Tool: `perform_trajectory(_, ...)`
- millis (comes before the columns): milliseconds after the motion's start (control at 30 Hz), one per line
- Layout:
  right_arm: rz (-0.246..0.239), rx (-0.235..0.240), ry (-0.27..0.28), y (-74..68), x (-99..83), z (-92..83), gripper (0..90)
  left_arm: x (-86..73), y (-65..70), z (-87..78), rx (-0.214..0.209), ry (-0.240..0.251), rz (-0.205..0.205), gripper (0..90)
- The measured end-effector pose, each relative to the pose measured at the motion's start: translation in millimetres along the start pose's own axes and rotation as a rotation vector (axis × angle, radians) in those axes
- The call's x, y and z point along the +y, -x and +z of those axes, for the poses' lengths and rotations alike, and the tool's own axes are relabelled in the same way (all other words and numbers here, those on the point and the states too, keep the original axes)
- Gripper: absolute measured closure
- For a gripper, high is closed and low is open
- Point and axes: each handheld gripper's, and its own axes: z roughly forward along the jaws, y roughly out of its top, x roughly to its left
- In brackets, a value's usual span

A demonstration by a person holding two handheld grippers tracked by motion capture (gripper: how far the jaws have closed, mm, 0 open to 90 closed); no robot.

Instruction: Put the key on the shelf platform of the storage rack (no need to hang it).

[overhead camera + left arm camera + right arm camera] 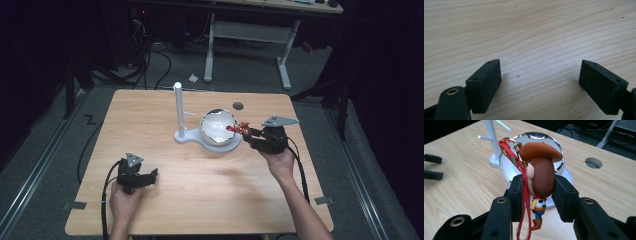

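Note:
A small cowboy figure keychain (pixel 541 180) with a brown hat, a big brown head and a red strap (pixel 524 195) is clamped by its head in my right gripper (pixel 537 195). In the high view that gripper (pixel 247 134) holds the figure (pixel 239 128) just right of a shiny metal bowl (pixel 218 126) on a white stand (pixel 215 142) with an upright pole (pixel 178 105). My left gripper (pixel 145 176) rests low over the front left of the table, jaws wide apart with bare wood between its pads (pixel 485 85).
The wooden table (pixel 200 190) has a round cable hole (pixel 238 106) behind the bowl. A desk frame and cables stand on the floor beyond the far edge. The pole has short side pegs (pixel 504 126).

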Motion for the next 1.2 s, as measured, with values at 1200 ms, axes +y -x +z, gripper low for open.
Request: perform_trajectory(1200,-0.009,0.05,-0.112,-4.8,39.5,70.1,62.7,0.2,0.0,0.1,0.0,0.0,-0.001,18.5)
